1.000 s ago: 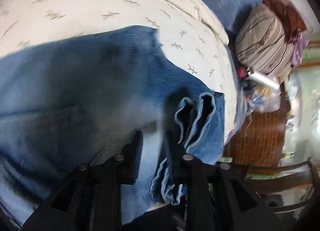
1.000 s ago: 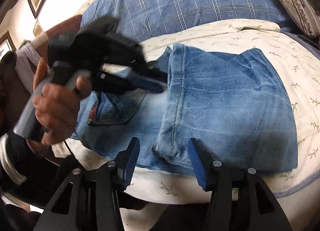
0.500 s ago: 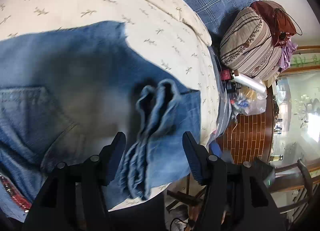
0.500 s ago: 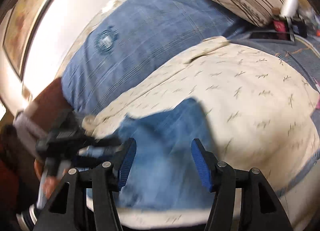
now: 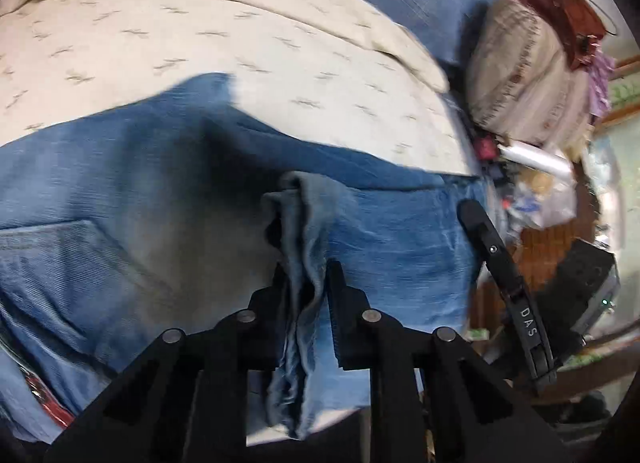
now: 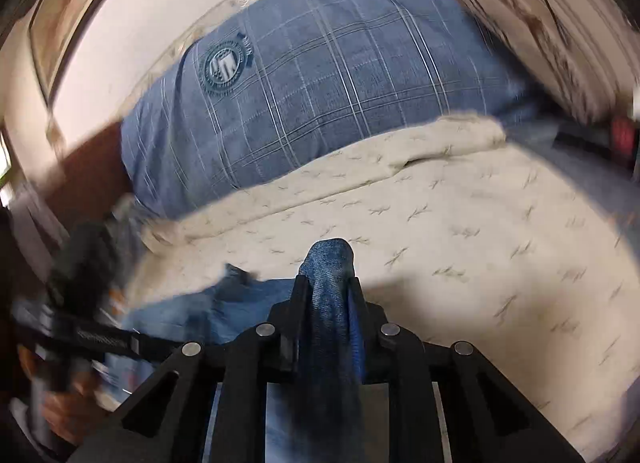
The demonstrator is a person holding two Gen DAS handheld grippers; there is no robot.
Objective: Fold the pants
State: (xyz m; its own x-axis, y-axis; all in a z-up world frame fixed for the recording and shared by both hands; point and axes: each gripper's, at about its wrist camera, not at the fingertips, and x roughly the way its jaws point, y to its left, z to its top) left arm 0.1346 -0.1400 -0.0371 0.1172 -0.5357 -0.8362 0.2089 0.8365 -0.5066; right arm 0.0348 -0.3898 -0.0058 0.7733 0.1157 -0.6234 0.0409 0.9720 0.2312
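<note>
Cream sprig-print bed cover [image 5: 280,63] carries blue jeans [image 5: 120,191]; plaid pillow [image 6: 320,95] behind

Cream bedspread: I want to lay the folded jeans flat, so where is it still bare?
The cream bedspread is bare between the jeans and the blue plaid pillow, and out to the right. The striped pillow end is cluttered.

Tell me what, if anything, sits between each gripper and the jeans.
Nothing visible does. The left gripper has just closed on a bunched fold of the jeans, and the right gripper has just closed on another fold of denim. No other object lies between pads and fabric.
</note>
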